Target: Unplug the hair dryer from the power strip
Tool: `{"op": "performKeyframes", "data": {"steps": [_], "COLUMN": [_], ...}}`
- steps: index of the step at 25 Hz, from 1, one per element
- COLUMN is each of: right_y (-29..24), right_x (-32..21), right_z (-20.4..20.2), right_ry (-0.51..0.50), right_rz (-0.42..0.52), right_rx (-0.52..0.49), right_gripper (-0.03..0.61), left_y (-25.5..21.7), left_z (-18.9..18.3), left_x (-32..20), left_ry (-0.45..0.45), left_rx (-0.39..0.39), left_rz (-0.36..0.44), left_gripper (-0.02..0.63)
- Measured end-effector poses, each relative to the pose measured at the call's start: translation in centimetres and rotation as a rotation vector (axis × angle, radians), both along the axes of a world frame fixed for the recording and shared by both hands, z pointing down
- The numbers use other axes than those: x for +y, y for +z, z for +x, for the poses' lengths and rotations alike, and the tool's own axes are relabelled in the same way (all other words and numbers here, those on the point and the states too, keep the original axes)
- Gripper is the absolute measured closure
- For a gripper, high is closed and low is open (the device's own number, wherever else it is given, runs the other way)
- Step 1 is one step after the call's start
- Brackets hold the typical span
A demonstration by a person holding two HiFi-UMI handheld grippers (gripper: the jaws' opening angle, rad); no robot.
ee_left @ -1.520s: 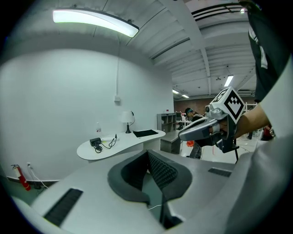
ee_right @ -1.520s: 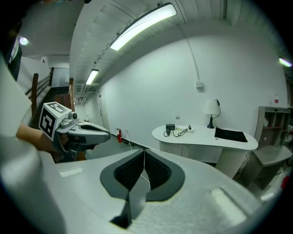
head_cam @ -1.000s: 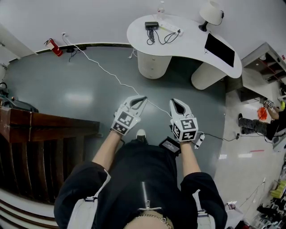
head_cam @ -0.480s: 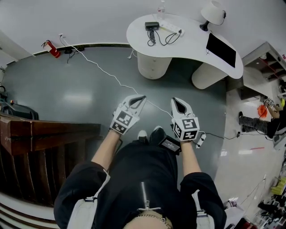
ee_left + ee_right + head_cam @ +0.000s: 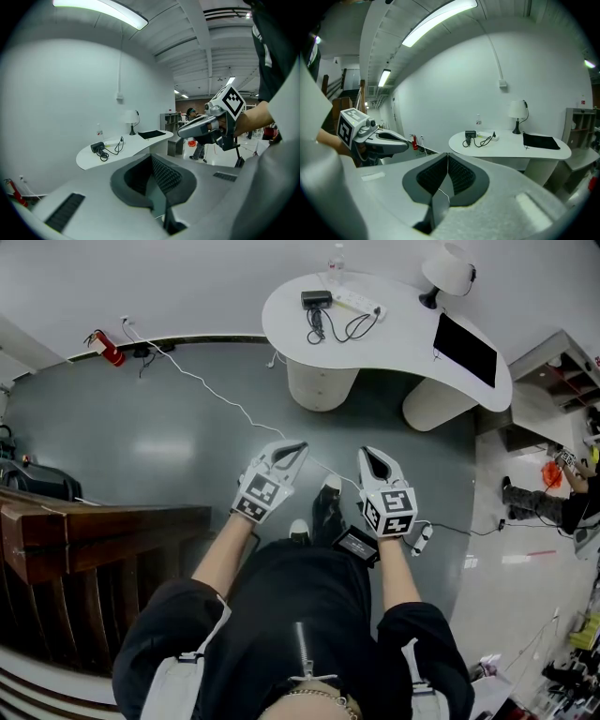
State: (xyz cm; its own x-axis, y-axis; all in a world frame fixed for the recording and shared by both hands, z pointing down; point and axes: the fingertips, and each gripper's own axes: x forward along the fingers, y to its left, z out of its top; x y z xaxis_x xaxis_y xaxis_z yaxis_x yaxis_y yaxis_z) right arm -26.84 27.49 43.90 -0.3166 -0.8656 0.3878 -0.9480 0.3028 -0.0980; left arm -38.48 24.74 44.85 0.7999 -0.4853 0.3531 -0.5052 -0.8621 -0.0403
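Fingers of the grey left gripper (image 5: 298, 447) and grey right gripper (image 5: 367, 454) are closed on nothing, side by side above the grey floor (image 5: 159, 427); a thin white cable (image 5: 216, 390) is laid across the floor just ahead and could be snagged underfoot; well beyond, the black hair dryer (image 5: 317, 299) lies beside the white power strip (image 5: 356, 304) on the curved white surface (image 5: 394, 343); the strip could be dragged off if the cord were tugged.
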Motion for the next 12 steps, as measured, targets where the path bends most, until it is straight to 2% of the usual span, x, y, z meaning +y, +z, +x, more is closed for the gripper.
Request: {"op": "performKeyframes", "data": {"steps": [12], "right_y": [-0.4], "right_x": [-8.2], "right_z": [4.0], "right_ry": [-0.003], "right_rz": [0.011], "right_rx": [-0.017], "right_gripper": [0.574], "left_y": [0.4], "left_z": [3.9], "left_x": [-7.7], "left_ry": [-0.001], "left_rx": [-0.02], "left_rz": [-0.009], "left_gripper": [0.601]}}
